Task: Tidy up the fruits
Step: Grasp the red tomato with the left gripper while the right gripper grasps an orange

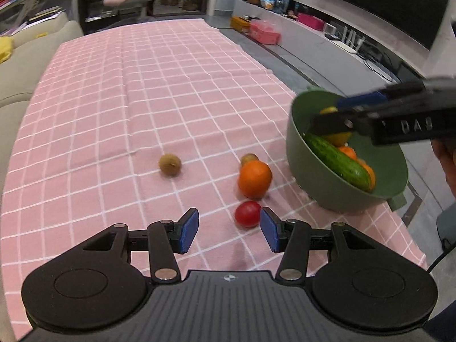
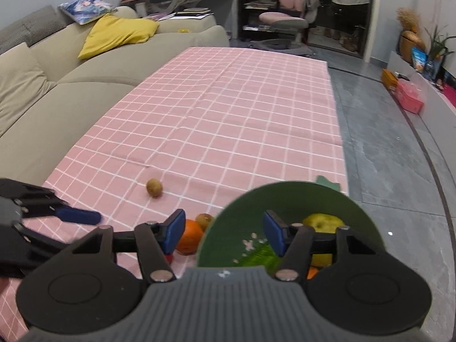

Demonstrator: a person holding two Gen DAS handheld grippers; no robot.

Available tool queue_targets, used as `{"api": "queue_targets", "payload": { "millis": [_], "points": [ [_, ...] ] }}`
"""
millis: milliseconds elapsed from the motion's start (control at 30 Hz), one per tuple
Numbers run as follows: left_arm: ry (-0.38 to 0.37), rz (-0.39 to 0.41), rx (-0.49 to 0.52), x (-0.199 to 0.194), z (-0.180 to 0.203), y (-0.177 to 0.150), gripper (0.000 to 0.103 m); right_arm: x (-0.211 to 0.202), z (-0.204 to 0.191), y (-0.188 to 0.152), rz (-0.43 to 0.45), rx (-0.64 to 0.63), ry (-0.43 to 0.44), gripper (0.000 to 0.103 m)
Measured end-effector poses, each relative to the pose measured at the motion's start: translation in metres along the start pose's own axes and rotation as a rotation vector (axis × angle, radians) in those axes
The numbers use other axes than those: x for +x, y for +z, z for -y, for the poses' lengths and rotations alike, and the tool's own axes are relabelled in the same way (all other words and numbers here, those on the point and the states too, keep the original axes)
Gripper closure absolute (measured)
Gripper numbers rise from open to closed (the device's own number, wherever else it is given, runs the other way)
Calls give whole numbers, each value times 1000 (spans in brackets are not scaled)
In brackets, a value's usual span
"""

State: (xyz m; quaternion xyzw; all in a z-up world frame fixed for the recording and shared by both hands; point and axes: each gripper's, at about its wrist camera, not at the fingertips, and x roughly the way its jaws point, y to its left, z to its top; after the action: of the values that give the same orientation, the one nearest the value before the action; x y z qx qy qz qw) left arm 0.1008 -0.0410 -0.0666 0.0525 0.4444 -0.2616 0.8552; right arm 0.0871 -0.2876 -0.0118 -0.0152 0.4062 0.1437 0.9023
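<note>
A green bowl stands near the table's right edge, holding a cucumber, oranges and a yellow fruit. On the pink checked cloth lie an orange, a red tomato, a kiwi and a second kiwi behind the orange. My left gripper is open and empty, just short of the tomato, which sits by its right pad. My right gripper is open and empty above the bowl's left rim; it shows over the bowl in the left wrist view.
A beige sofa runs along the table's left side. Grey floor lies to the right, with a low ledge holding boxes. A pink chair stands beyond the far end of the table.
</note>
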Motion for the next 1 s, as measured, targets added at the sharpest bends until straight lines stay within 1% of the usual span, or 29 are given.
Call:
{"api": "queue_targets", "payload": {
  "millis": [133, 200, 467, 500, 567, 633, 733, 900, 1000],
  "points": [
    [-17, -3, 14, 12, 4, -2, 44, 11, -13, 6, -27, -38, 36, 50],
    [-28, 10, 19, 16, 5, -2, 44, 13, -18, 7, -30, -51, 35, 50],
    [-42, -21, 48, 42, 15, -1, 45, 21, -23, 8, -47, -51, 44, 50],
    [-41, -29, 49, 46, 16, -2, 47, 23, -23, 7, -52, -52, 44, 50],
    [-33, -53, 59, 53, 18, -3, 58, 26, -23, 7, -58, -52, 44, 50],
    [-34, -65, 69, 57, 18, -7, 67, 29, -23, 6, -66, -56, 45, 50],
    [-55, -66, 63, 55, 14, -10, 70, 32, -24, 7, -75, -68, 57, 50],
    [-48, -63, 36, 42, -1, -13, 70, 33, -28, 5, -72, -91, 76, 50],
    [-33, -43, 20, 25, -14, -14, 70, 34, -35, 2, -70, -141, 99, 51]
  ]
}}
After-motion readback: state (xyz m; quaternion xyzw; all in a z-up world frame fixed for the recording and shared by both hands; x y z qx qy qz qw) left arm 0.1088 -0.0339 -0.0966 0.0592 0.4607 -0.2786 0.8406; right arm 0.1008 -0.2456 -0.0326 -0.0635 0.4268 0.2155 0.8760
